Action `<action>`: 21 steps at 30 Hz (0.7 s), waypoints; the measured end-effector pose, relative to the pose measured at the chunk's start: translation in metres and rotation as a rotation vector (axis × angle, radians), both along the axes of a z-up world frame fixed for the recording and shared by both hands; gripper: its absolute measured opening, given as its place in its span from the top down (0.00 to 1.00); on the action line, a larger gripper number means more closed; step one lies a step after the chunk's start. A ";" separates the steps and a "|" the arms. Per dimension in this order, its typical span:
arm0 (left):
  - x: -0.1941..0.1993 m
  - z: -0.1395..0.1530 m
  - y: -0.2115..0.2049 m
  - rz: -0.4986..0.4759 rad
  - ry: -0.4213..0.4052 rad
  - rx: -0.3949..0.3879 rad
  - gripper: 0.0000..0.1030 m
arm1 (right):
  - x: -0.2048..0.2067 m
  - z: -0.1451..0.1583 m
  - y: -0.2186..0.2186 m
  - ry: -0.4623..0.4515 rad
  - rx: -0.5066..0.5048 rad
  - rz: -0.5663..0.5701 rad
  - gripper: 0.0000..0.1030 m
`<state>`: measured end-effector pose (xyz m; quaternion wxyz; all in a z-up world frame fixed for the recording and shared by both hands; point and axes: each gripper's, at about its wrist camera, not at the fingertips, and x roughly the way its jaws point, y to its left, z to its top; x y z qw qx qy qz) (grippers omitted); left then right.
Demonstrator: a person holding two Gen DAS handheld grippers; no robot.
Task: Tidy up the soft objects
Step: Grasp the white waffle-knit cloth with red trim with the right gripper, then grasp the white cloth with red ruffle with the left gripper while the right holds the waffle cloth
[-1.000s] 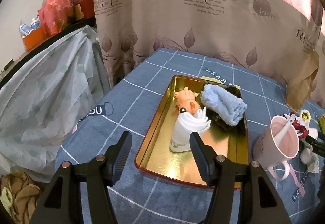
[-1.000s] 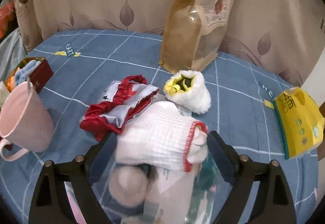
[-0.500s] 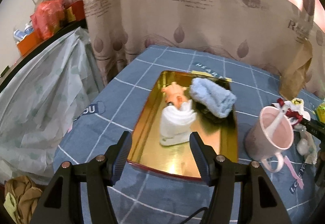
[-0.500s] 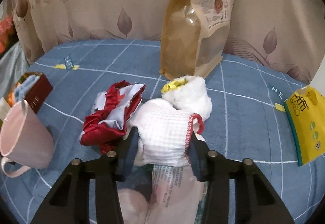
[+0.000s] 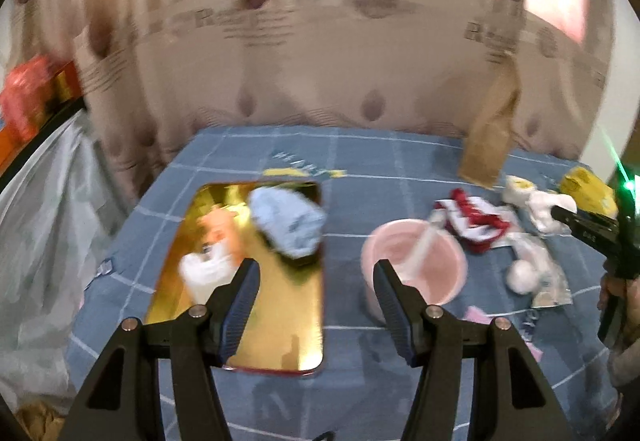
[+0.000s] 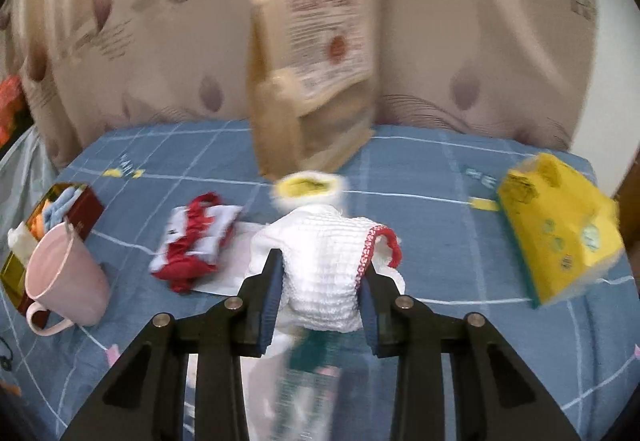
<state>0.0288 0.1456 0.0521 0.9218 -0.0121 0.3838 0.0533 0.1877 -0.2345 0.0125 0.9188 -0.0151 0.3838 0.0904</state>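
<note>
Left gripper [image 5: 316, 283] agape; right gripper [image 6: 320, 281] apparently clamped — view blurred.

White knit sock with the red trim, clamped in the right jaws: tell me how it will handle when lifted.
The white knit sock looks soft and floppy: its red-trimmed cuff already sags past the right gripper. It is probably light, and its ribbed knit should grip rather than slip. Free ends may drag across the red-and-white cloth nearby.

- To your left sits the tray [image 5: 312, 321], with the rolled towel [image 5: 288, 225] at its far end.
- The mug [image 5: 416, 269] stands just right of the tray.
- Behind the mug lie the ruffled cloth [image 6: 196, 241] and, further right, the sock [image 6: 324, 261].
- The paper bag [image 6: 312, 81] stands at the far edge.
</note>
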 end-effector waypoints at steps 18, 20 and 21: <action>0.052 0.010 -0.140 -0.316 0.040 -0.053 0.41 | -0.014 -0.038 -0.087 0.062 0.017 -0.137 0.23; 0.057 0.007 -0.147 -0.324 0.056 -0.062 0.41 | -0.012 -0.036 -0.087 0.039 0.001 -0.149 0.22; 0.060 0.006 -0.150 -0.328 0.062 -0.067 0.41 | -0.009 -0.037 -0.086 0.039 0.004 -0.148 0.19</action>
